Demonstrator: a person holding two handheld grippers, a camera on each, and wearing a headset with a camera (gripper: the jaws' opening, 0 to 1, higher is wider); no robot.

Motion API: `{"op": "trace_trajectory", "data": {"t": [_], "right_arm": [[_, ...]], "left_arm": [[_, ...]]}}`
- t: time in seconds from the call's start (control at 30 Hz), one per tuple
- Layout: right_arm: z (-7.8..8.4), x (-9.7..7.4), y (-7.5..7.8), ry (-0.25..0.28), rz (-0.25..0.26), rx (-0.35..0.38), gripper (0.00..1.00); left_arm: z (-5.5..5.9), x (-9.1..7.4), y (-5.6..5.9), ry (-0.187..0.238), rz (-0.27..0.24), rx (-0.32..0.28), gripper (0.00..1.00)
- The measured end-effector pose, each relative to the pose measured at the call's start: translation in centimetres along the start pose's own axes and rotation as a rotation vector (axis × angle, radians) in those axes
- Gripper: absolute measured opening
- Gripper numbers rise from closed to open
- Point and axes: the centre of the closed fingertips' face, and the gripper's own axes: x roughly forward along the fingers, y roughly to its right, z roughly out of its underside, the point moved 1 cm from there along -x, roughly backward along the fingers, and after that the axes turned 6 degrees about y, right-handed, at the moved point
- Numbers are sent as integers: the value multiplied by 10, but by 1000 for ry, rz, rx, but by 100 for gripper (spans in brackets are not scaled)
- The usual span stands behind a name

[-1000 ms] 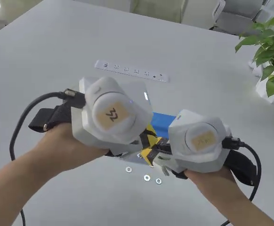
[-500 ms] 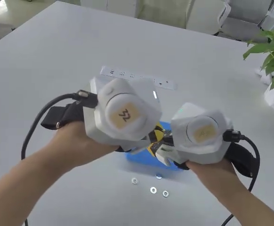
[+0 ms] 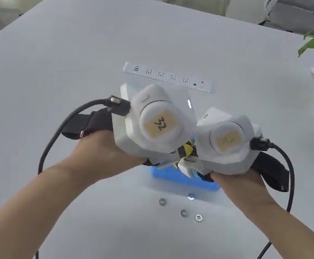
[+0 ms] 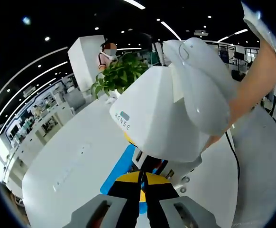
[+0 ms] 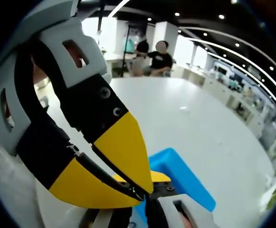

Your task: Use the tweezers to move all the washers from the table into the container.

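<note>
Altogether four small flat silver metal washers lie on the white tabletop, just beside the near edge of the one blue rectangular container. Three form a loose slanting line. Lying flat and round, they have no long axis. Two claws hang over the container, tips close together. The left claw is clenched; on what, I cannot tell. The right claw has its jaws hidden, so I cannot tell its state.
</note>
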Motion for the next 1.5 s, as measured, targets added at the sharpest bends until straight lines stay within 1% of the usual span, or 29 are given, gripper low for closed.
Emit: {"op": "trace_trajectory", "data": {"t": [0.2,0.5,0.63,0.73,0.8,0.97,1.07,1.1,1.17,1.23,1.33,1.43,1.5], "right_arm": [[9,5,0,-20,-3,4,4],[16,7,-1,-38,-8,-4,4],[20,8,-3,-52,-14,-9,4],[21,8,-5,-53,-18,-8,4],[22,9,-6,-57,-25,2,5],[23,8,-7,-64,-21,13,5],[20,4,-7,-56,-11,21,5],[16,1,-5,-49,8,8,5],[9,-4,-5,-28,22,-10,6],[4,-9,-5,-14,31,-9,6],[-5,-18,-6,19,60,-14,6],[-11,-26,-7,37,80,-24,6],[-16,-32,-9,58,96,-16,7]], "left_arm": [[7,6,1,-9,10,-12,0],[11,10,3,-19,13,-23,0],[17,13,5,-33,17,-22,0],[16,12,5,-42,15,-19,0],[18,11,5,-52,16,-21,0],[19,12,8,-58,17,-22,0],[15,9,10,-55,12,-18,0],[11,6,10,-49,5,-14,0],[6,2,8,-38,-6,-10,0],[1,-3,7,-30,-17,-4,0],[-7,-12,6,-17,-41,10,0],[-12,-21,7,-12,-56,19,0],[-17,-27,9,-1,-60,12,0]]}}
